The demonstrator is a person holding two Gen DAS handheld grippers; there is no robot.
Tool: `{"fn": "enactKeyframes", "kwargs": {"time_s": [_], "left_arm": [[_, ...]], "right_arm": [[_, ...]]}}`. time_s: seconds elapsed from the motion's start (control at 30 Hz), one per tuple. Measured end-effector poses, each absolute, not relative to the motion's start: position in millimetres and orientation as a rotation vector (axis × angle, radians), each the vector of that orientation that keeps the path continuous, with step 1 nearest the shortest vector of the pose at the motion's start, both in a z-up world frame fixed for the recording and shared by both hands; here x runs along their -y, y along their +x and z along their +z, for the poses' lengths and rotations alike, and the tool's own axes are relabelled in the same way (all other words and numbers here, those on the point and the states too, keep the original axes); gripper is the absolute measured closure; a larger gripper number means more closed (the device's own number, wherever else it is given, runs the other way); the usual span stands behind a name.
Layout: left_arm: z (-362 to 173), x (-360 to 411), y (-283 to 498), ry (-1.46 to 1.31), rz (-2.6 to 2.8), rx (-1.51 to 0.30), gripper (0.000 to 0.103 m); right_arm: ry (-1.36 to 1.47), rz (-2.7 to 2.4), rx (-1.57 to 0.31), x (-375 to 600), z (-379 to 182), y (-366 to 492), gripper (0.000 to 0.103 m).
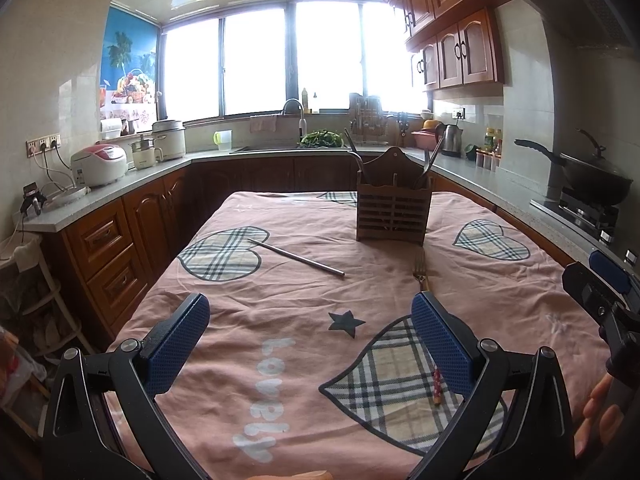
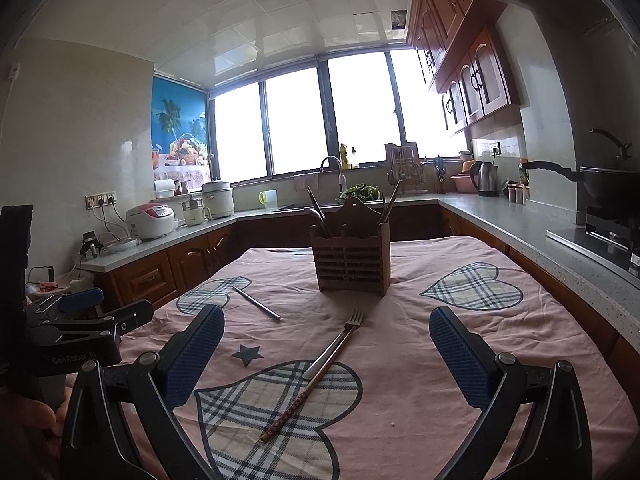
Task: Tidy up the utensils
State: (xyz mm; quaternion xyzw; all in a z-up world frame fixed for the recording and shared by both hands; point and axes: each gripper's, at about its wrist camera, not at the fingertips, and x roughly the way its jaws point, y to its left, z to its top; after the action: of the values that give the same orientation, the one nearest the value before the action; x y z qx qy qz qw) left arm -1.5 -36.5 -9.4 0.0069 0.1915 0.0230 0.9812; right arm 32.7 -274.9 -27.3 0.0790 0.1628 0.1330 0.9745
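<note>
Blue-padded left tool point(image 1: 310, 338) and right tool point(image 2: 326, 350) hover level, spread wide, empty.

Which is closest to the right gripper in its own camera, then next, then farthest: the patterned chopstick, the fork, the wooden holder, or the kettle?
From the right gripper, nearest first:
1. Patterned chopstick: on the plaid heart, between the open jaws.
2. Fork: just beyond, overlapping the chopstick's far end.
3. Wooden holder: standing mid-table, utensils inside.
4. Kettle: on the back counter, right.
</note>
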Motion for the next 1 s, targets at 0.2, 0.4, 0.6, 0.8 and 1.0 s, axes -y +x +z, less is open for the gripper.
{"fn": "enactKeyframes", "kwargs": {"time_s": [0.2, 0.4, 0.6, 0.8, 1.0], "left_arm": [[-9.2, 37.2, -1.3, 0.017, 0.046, -0.386, 0.000], [-9.5, 37.2, -0.5, 0.018, 0.047, -0.387, 0.000], [-10.3, 36.4, -1.0, 0.018, 0.049, -0.381, 0.000], [-10.7, 35.6, -2.1, 0.020, 0.054, -0.377, 0.000], [-11.0, 35.2, -2.6, 0.021, 0.056, -0.376, 0.000]], "right_arm": [[0.157, 0.268, -0.329, 274.5, -27.3, 32.6, 0.000], [0.155, 0.270, -0.320, 272.6, -24.9, 31.3, 0.000], [0.155, 0.272, -0.317, 272.3, -23.9, 31.2, 0.000], [0.155, 0.272, -0.315, 272.1, -23.4, 30.6, 0.000], [0.156, 0.274, -0.312, 272.8, -22.6, 30.0, 0.000]]}}
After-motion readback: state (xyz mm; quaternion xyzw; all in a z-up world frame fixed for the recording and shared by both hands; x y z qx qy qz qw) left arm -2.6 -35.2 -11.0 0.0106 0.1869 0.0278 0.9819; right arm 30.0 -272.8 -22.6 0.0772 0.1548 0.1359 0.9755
